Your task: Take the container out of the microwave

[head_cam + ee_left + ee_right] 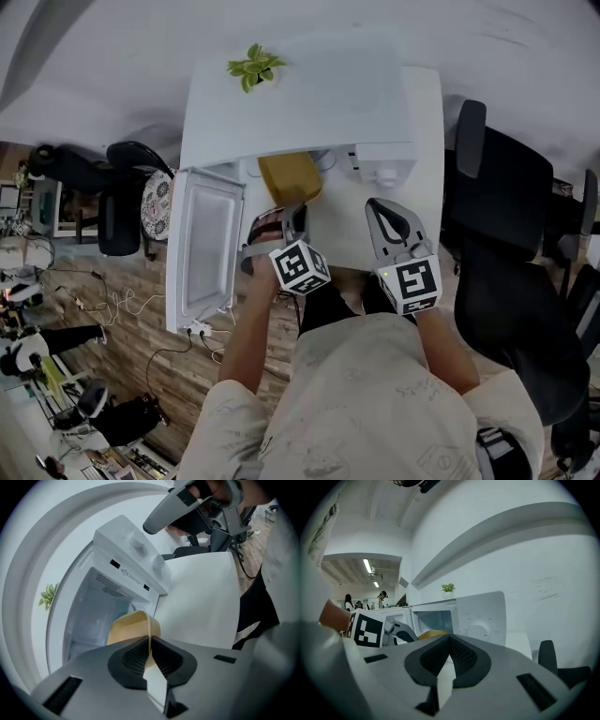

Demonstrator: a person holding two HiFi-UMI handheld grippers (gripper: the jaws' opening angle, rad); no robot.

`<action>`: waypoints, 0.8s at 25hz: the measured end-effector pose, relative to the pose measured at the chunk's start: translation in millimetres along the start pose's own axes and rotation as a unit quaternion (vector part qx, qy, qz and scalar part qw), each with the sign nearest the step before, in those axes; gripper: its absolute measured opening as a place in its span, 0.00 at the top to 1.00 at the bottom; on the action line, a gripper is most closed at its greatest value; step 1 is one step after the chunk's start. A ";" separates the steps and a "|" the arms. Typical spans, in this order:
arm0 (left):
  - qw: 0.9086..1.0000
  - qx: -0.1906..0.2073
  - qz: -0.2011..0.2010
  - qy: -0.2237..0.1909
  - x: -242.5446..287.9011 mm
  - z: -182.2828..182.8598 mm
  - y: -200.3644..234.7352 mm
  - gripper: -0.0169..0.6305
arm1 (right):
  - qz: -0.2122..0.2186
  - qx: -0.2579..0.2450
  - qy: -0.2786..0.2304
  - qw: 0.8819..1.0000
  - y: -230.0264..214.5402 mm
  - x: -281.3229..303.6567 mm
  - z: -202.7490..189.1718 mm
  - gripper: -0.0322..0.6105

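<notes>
Counts, head view:
- One white microwave [309, 103] is sitting on one white table [427, 122], with its door [202, 253] hanging open at 9 o'clock of the cavity.
- One tan container [291, 178] is sitting at the cavity's mouth.
- One small potted plant [255, 67] is standing on the microwave's top, toward its 11 o'clock corner.
- Two grippers are working side by side, each carrying one marker cube. The left gripper [286, 225] is at 6 o'clock of the container, and the right gripper [382, 220] is at 3 o'clock of the left one.
- Two office chairs are showing, one [502, 216] at 3 o'clock of the table and one [122, 202] at 9 o'clock.

The left gripper view is showing two dials [136, 538] on the control panel.

Tool state:
- The left gripper's jaws are pinching the container's thin near wall, one pad on each face.
- The right gripper's jaws are lying together with nothing between them, clear of the container and in front of the control panel.

Hidden or unclear:
- The microwave's top is covering the container's far part in the head view.
- The left gripper's own body is cutting off the container's base in the left gripper view.
- The container's contents are not showing.
- At least two people [382, 598] are standing far off at 9 o'clock in the right gripper view, too small to describe.
</notes>
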State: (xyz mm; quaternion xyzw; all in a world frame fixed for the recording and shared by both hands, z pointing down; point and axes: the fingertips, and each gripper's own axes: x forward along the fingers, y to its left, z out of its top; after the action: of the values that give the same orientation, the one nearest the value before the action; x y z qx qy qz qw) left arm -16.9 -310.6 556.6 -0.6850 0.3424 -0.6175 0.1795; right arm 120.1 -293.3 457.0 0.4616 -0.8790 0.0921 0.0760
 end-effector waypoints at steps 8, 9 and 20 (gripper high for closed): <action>1.000 -0.020 -0.001 0.009 -18.6 -6.4 -14.1 0.93 | 0.018 -0.008 0.008 1.000 6.4 1.7 -4.4 0.93; 1.000 -0.022 -0.001 0.008 -20.7 -7.6 -15.6 0.93 | 0.019 -0.009 0.008 1.000 8.3 1.9 -4.8 0.93; 0.999 -0.030 0.012 -0.005 -52.0 -36.5 -28.6 0.93 | 0.034 -0.027 0.013 0.999 59.1 1.9 -6.8 0.93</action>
State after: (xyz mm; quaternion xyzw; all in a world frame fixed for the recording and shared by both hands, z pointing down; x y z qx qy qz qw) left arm -45.3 -248.2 544.5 -0.6894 0.3677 -0.6012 0.1680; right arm 70.6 -260.3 458.7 0.4279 -0.8954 0.0764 0.0969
